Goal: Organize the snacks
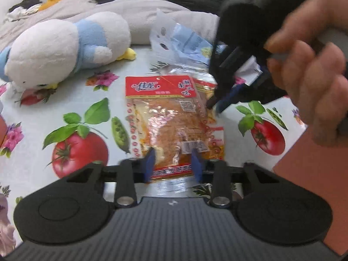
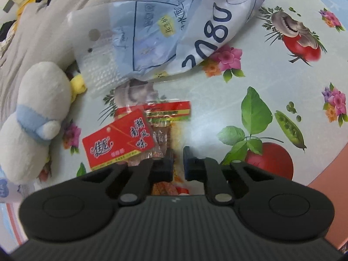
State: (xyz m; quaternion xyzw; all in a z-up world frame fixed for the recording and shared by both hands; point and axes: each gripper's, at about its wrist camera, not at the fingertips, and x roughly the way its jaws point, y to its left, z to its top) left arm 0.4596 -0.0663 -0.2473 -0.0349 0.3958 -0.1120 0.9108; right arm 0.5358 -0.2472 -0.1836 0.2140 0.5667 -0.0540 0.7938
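Two orange snack packets lie overlapped on the fruit-print tablecloth (image 1: 71, 100). The top packet (image 1: 167, 117) has a red header with white characters. My left gripper (image 1: 173, 165) is shut on its near end, one blue fingertip on each side. The second packet (image 2: 168, 111), with a red, yellow and green header, lies under it to the right. My right gripper (image 2: 178, 163) points steeply down and is shut on that packet's edge; in the left wrist view its tips (image 1: 214, 107) meet the packet's right side. A person's hand (image 1: 315, 65) holds it.
A white and blue plush toy (image 1: 61, 47) lies left of the packets. A crumpled light blue plastic bag (image 2: 174, 34) sits just behind them. Grey cloth (image 1: 141, 10) and dark clothes are piled at the back. The table's edge (image 1: 289, 152) runs at the right, with orange floor beyond.
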